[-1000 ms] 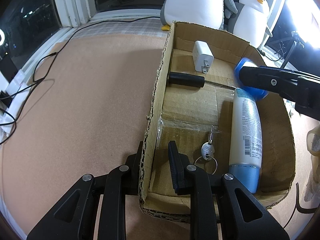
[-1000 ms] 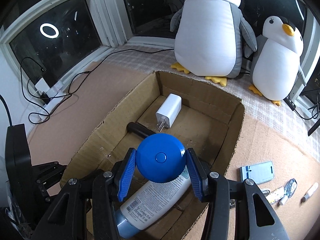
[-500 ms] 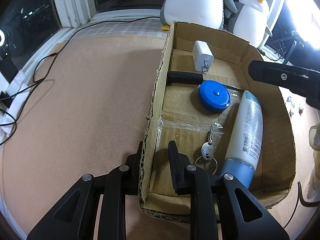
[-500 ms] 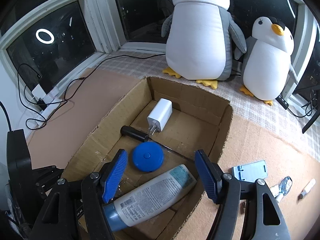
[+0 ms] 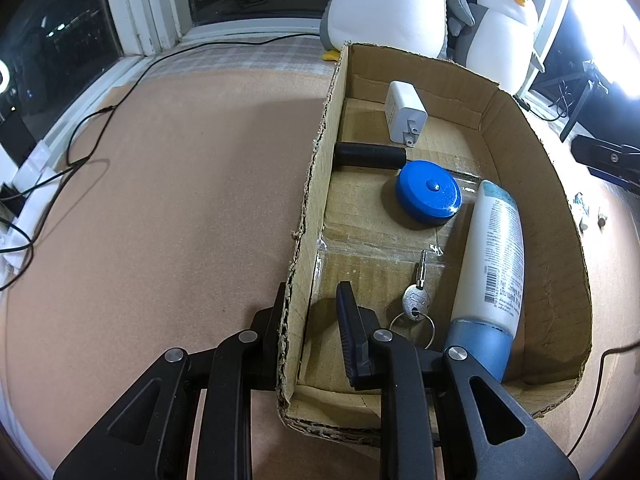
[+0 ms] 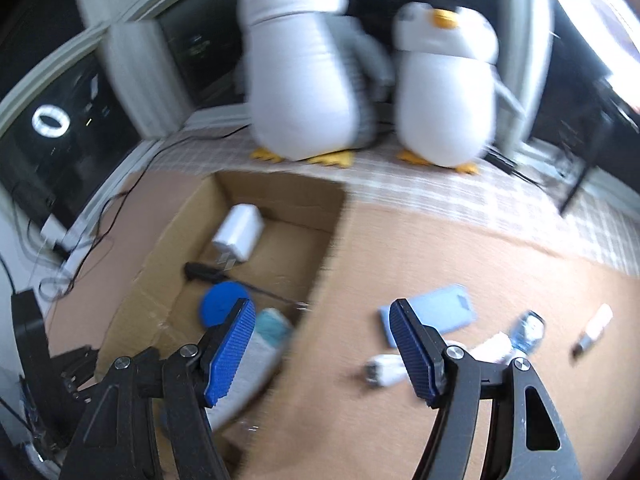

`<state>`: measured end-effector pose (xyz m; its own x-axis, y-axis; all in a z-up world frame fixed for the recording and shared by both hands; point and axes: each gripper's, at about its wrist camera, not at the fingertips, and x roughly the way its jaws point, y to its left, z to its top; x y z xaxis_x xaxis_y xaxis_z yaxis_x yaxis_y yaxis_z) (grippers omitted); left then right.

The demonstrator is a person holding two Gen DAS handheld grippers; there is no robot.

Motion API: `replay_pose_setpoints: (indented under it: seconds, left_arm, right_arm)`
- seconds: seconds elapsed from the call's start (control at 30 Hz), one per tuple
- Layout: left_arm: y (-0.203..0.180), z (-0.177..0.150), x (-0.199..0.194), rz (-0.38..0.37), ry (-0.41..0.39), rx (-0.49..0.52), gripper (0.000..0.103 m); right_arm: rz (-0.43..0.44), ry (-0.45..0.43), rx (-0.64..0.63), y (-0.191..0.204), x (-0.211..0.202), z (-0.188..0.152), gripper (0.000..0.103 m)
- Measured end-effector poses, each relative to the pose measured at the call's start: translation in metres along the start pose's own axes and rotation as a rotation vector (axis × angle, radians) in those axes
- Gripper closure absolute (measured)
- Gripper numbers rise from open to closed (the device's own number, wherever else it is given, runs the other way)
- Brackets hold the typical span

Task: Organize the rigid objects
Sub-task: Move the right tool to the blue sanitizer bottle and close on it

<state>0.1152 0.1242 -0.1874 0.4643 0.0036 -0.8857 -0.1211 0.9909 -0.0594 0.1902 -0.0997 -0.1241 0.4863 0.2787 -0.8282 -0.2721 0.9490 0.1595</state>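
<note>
1. Cardboard formed the box (image 5: 532, 152), which filled the centre and right of the left wrist view, its torn left wall running from the upper middle down to the bottom centre.
2. Left of that wall, the brown tabletop (image 5: 180, 200) lay open across the left half of the frame, with only a black cable (image 5: 80, 148) near the left edge.
3. Inside the box, a white charger (image 5: 404, 112) lay near the far wall, a black handle (image 5: 370, 155) just below it against the left wall, and a blue round disc (image 5: 428, 196) beside the handle's end.
4. A white bottle (image 5: 496, 256) lay along the right side of the box and a key (image 5: 418, 296) on a ring sat left of it.
5. The left gripper (image 5: 310, 320) straddled the left wall at the lower middle, one finger outside and one inside, the inner finger standing off the cardboard, so whether it pinched the wall could not be told.
6. The right gripper (image 6: 322, 348) hung with its blue pads (image 6: 232, 352) wide apart and nothing between them, over the box's right edge in a blurred frame.
7. Right of the box, a pale blue flat case (image 6: 432, 312) and small items lay on the tabletop at lower right.
8. Two plush penguins (image 6: 304, 64) stood beyond the far wall at the top.
</note>
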Motion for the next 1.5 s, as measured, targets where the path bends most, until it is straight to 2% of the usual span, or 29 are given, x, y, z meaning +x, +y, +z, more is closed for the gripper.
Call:
replay_pose_setpoints:
  seconds: [0.13, 0.47, 0.63, 0.9, 1.07, 1.3, 1.5]
  left_arm:
    - [0.001, 0.0, 0.0, 0.0, 0.0, -0.001, 0.083]
    - [0.0, 0.0, 0.0, 0.0, 0.0, 0.0, 0.083]
    - [-0.001, 0.0, 0.0, 0.0, -0.001, -0.001, 0.083]
    - [-0.001, 0.0, 0.0, 0.001, -0.001, 0.0, 0.083]
    - [-0.001, 0.0, 0.0, 0.001, -0.001, 0.0, 0.083]
    - [-0.001, -0.001, 0.0, 0.001, -0.001, 0.0, 0.083]
    - [-0.001, -0.001, 0.0, 0.001, -0.001, -0.001, 0.083]
  right_arm:
    - [-0.057, -0.009, 0.079, -0.032, -0.008, -0.003, 0.037]
    - [-0.196, 0.069, 0.276, -0.119, 0.0, -0.009, 0.037]
    - [-0.202, 0.114, 0.357, -0.148, 0.012, -0.011, 0.037]
    - [-0.215, 0.159, 0.414, -0.164, 0.027, -0.013, 0.043]
    - [-0.234, 0.193, 0.406, -0.164, 0.037, -0.015, 0.052]
    - [-0.255, 0.21, 0.366, -0.165, 0.043, -0.016, 0.058]
    - [-0.283, 0.229, 0.306, -0.164, 0.043, -0.016, 0.073]
